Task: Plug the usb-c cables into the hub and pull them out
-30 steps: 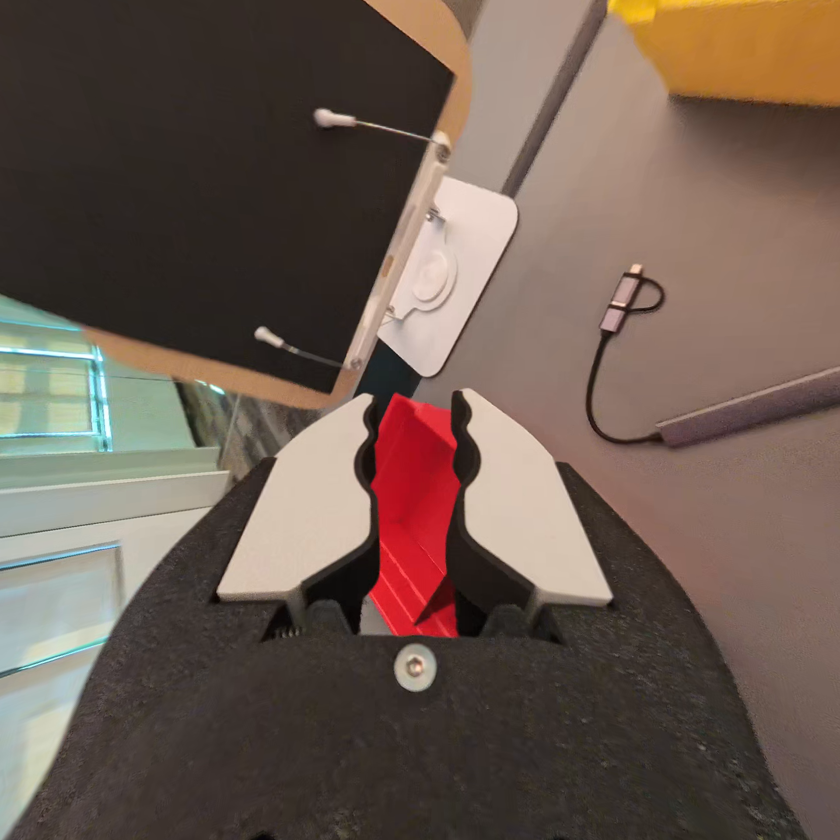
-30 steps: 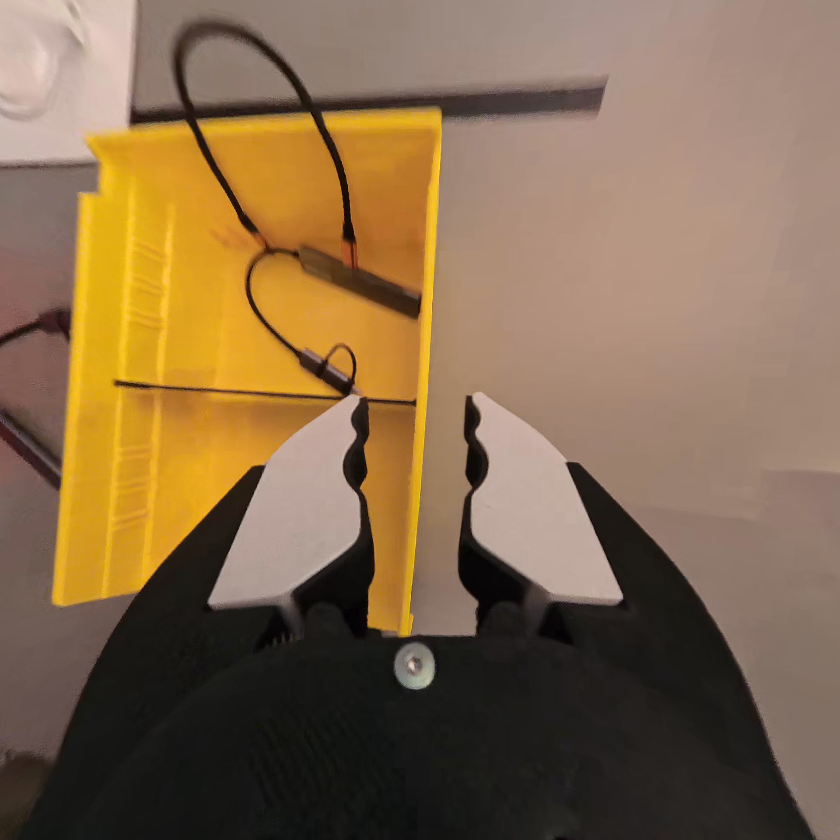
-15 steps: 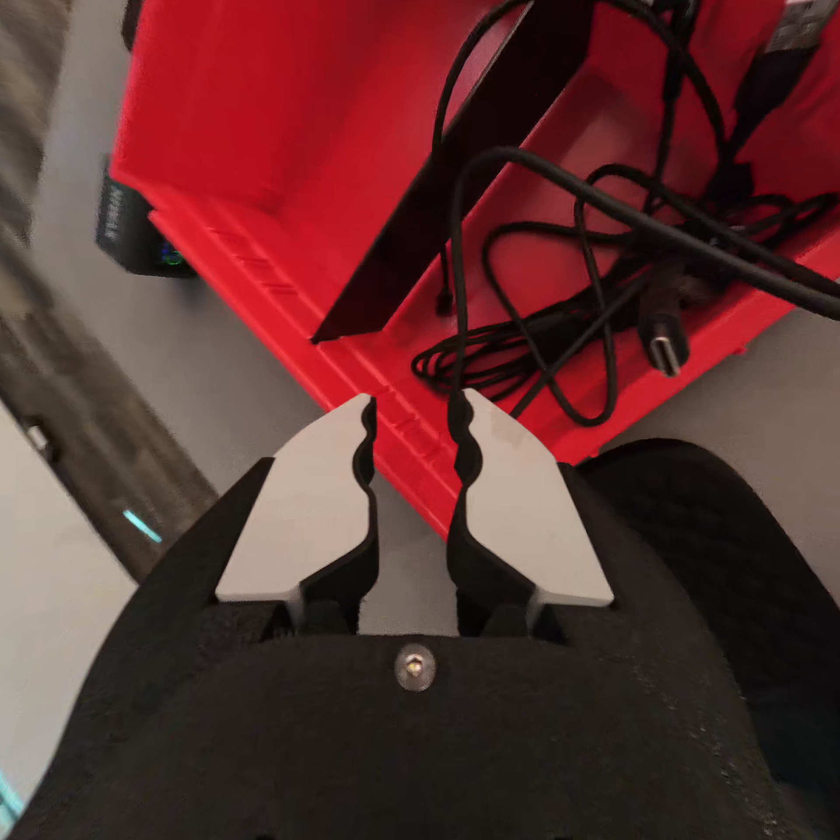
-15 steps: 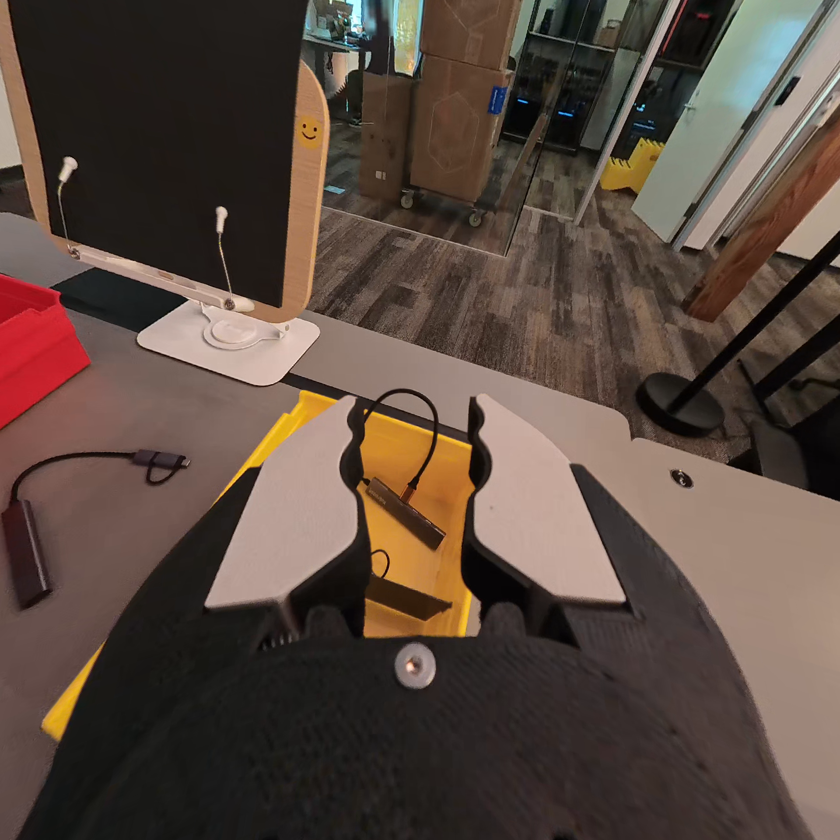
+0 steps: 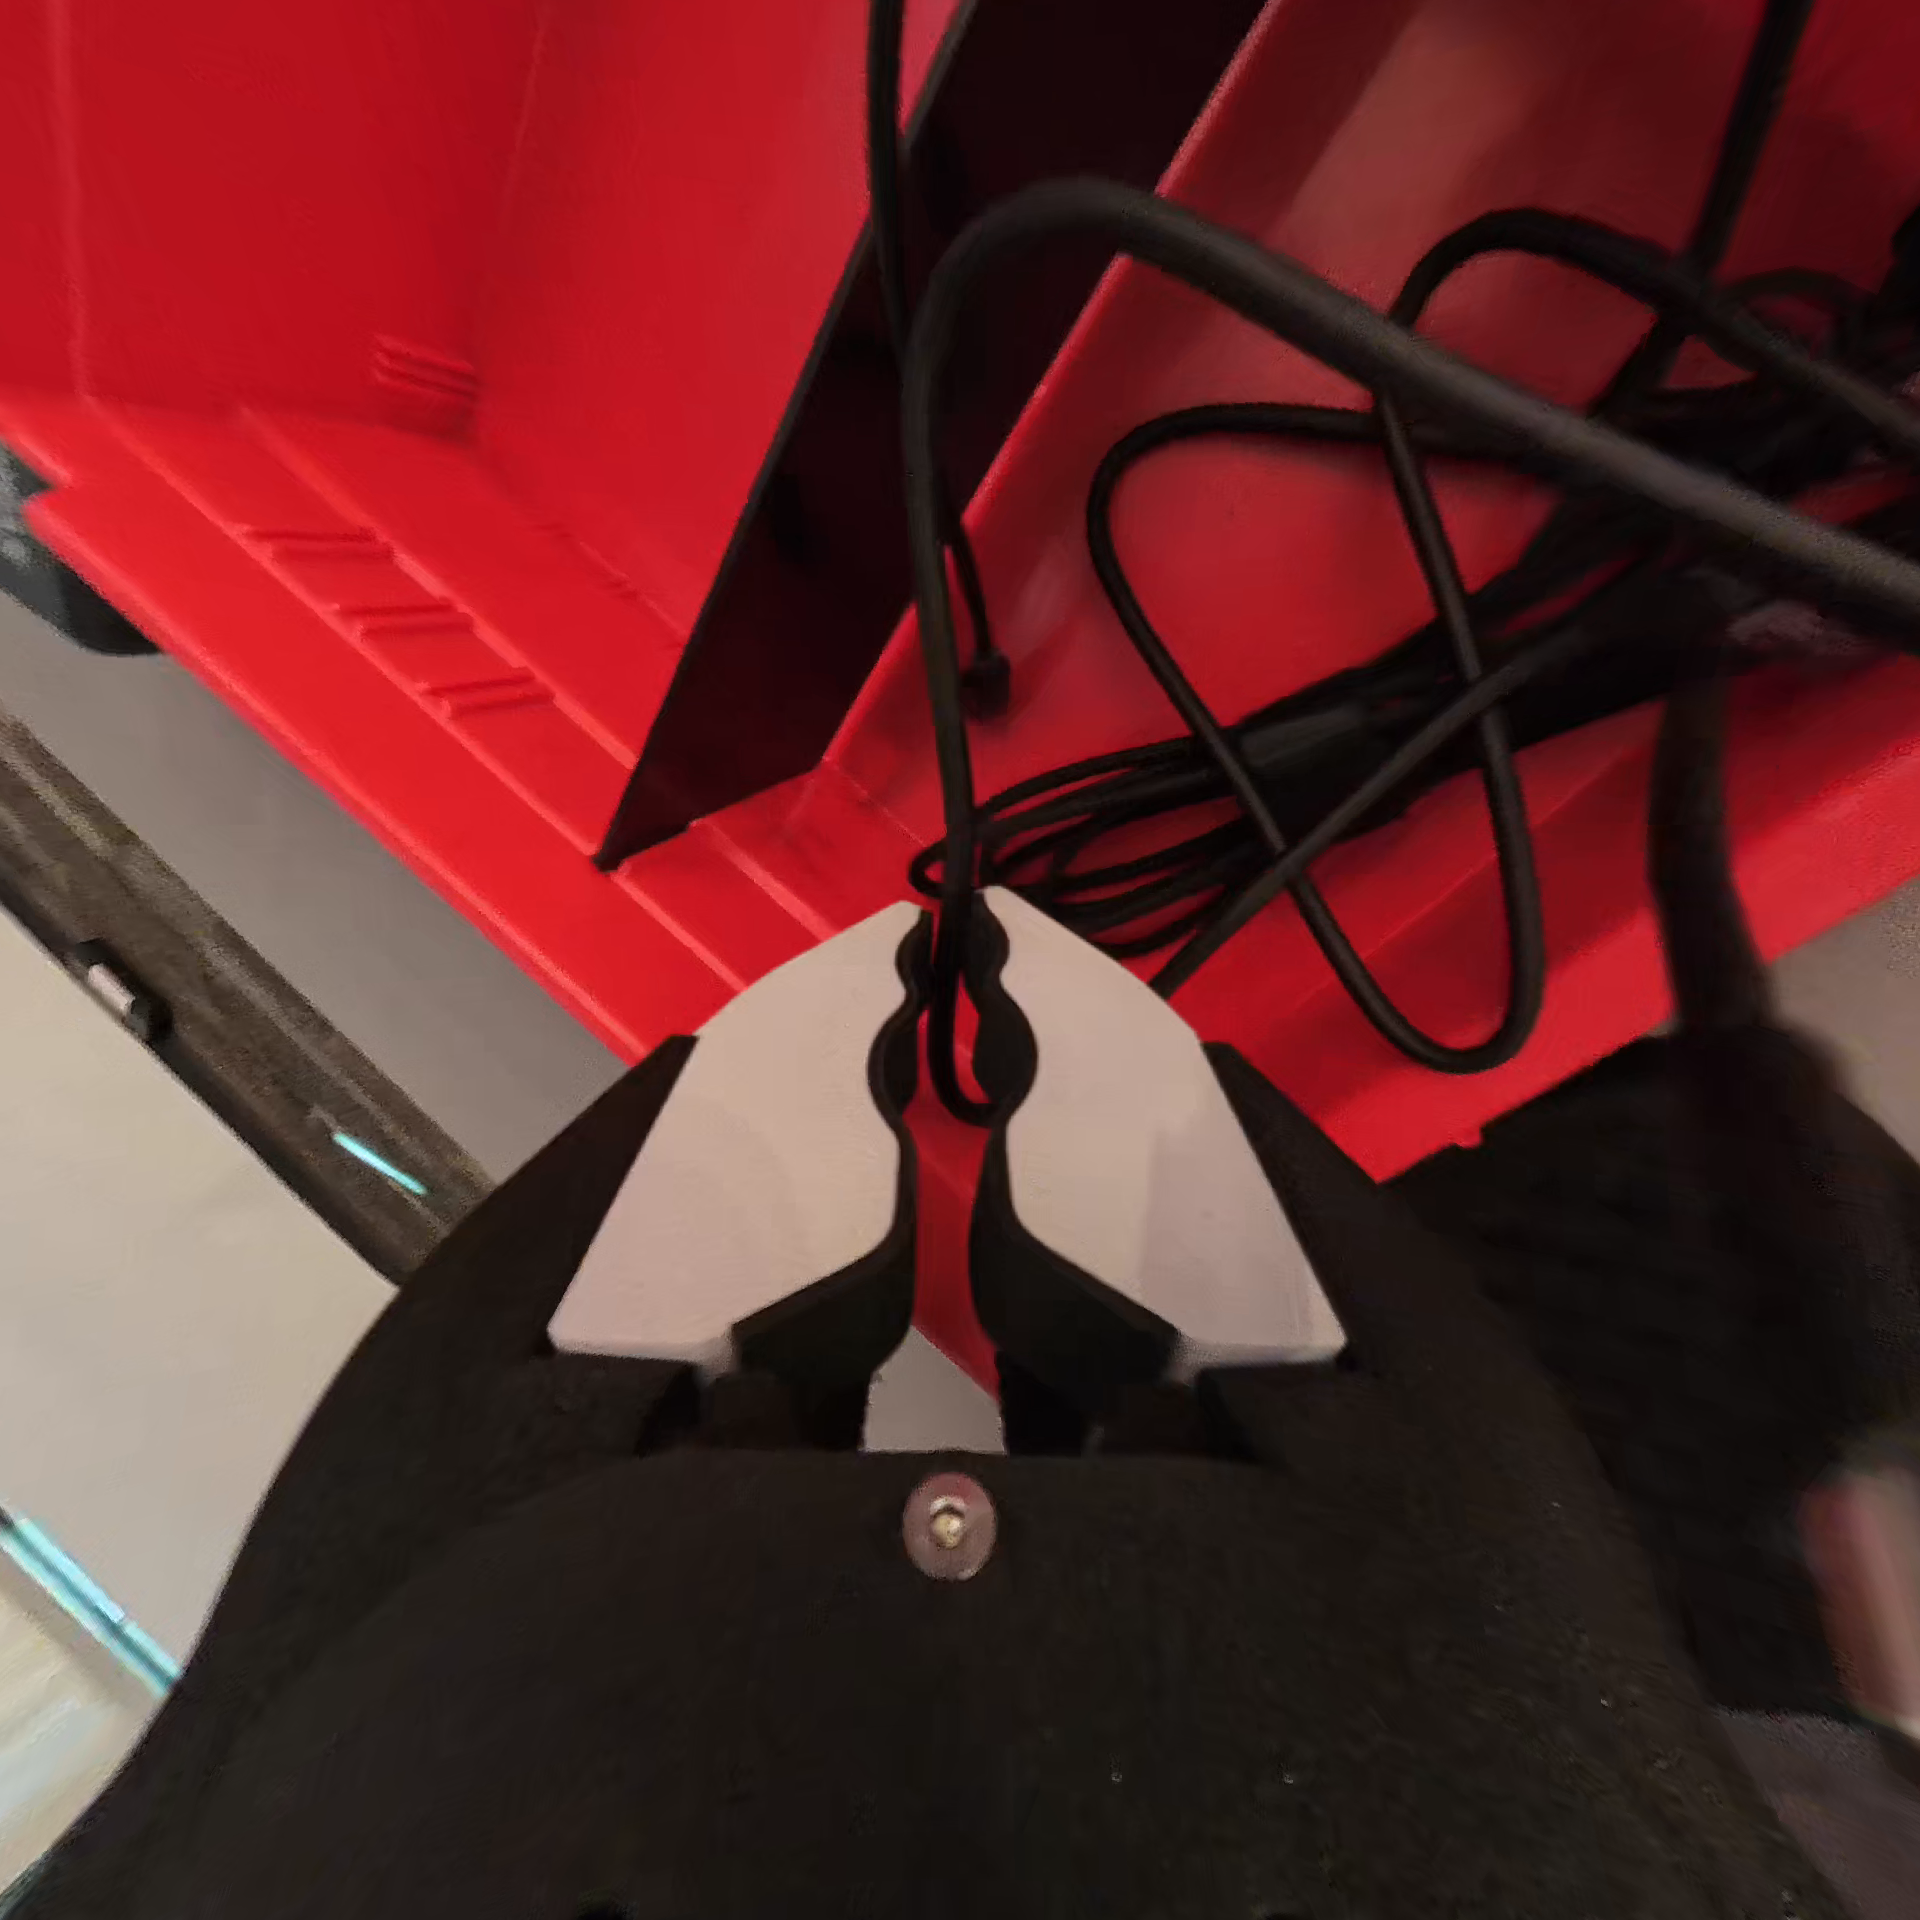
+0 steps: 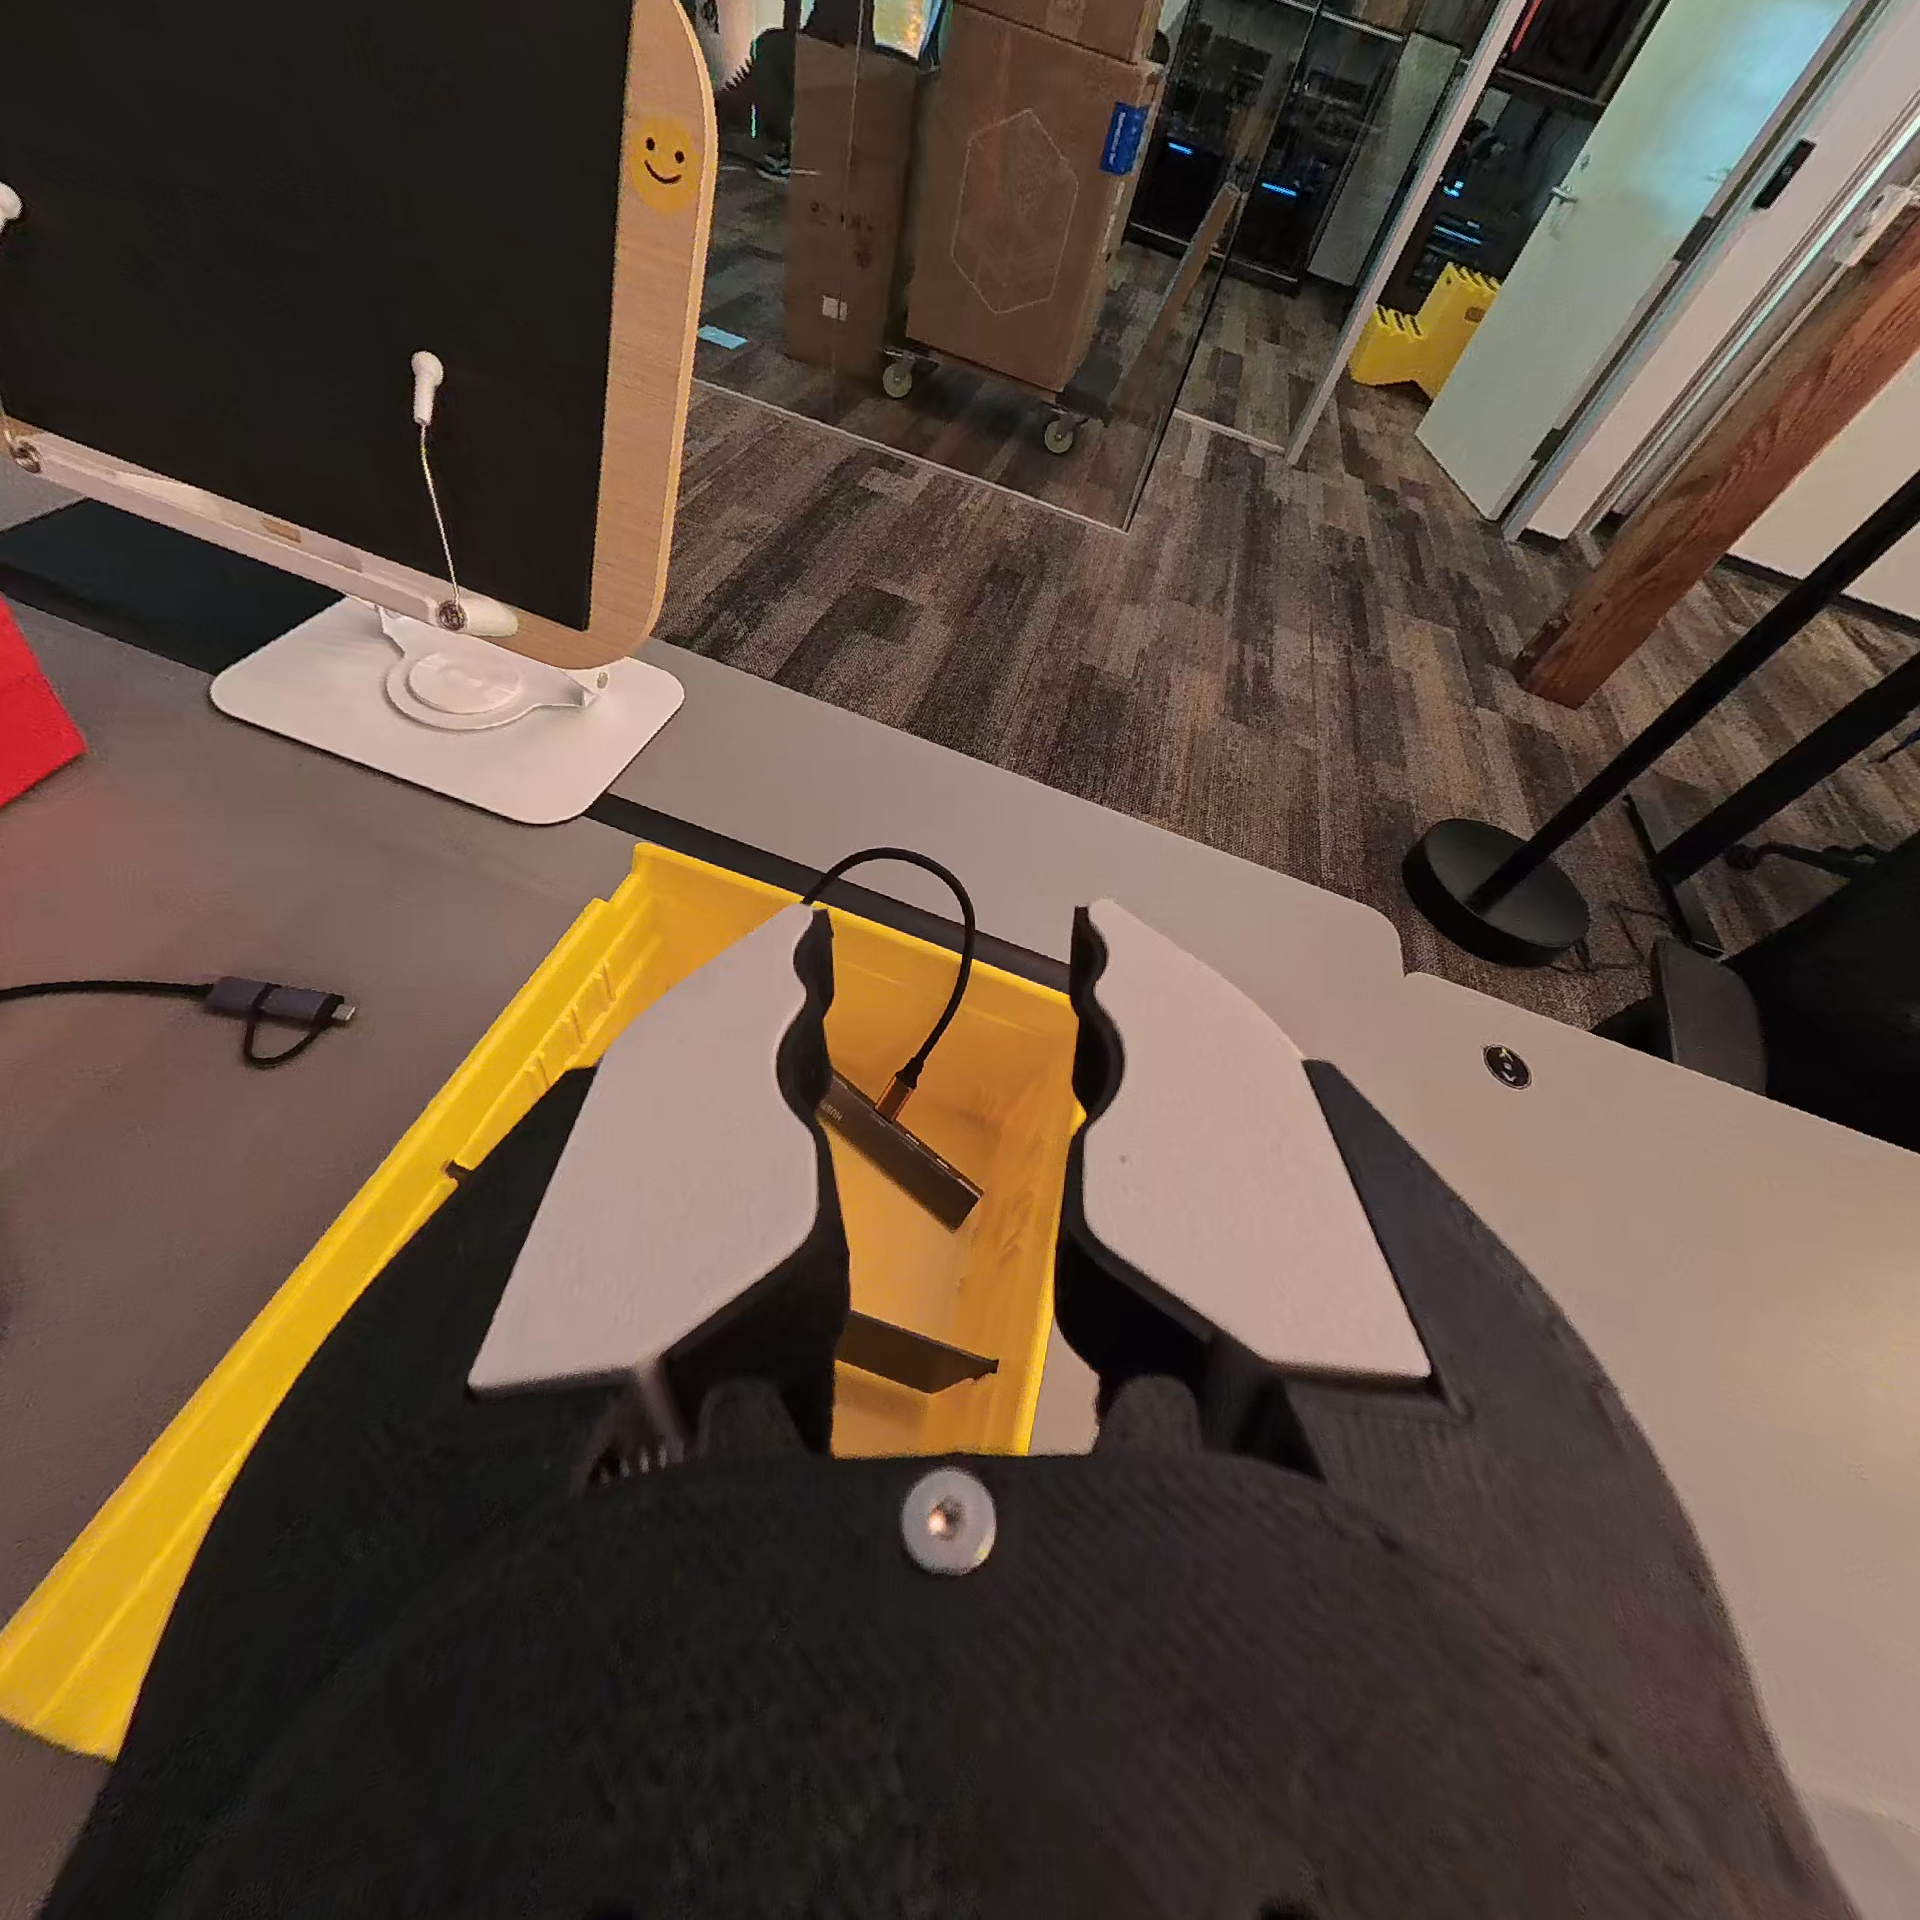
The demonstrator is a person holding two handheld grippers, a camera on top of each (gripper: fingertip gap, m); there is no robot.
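On the grey table (image 6: 852, 769), the left tool (image 5: 951, 914) was clamped on a thin black cable (image 5: 935, 623) over the red bin (image 5: 312, 312). Right tool (image 6: 940, 914) stood apart above the yellow bin (image 6: 499, 1081) holding the hub (image 6: 904, 1153). Wood-pattern floor (image 6: 1091, 623) lay beyond.

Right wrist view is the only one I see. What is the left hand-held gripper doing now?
Observer: The left hand-held gripper is shut on a black cable.
Operator: Where does this cable come from?
Observer: It rises from a tangle of cables inside the red bin.
Operator: Is the bin one open space?
Observer: No, a black divider stands in it. In the picture, the tangle lies on the divider's right.
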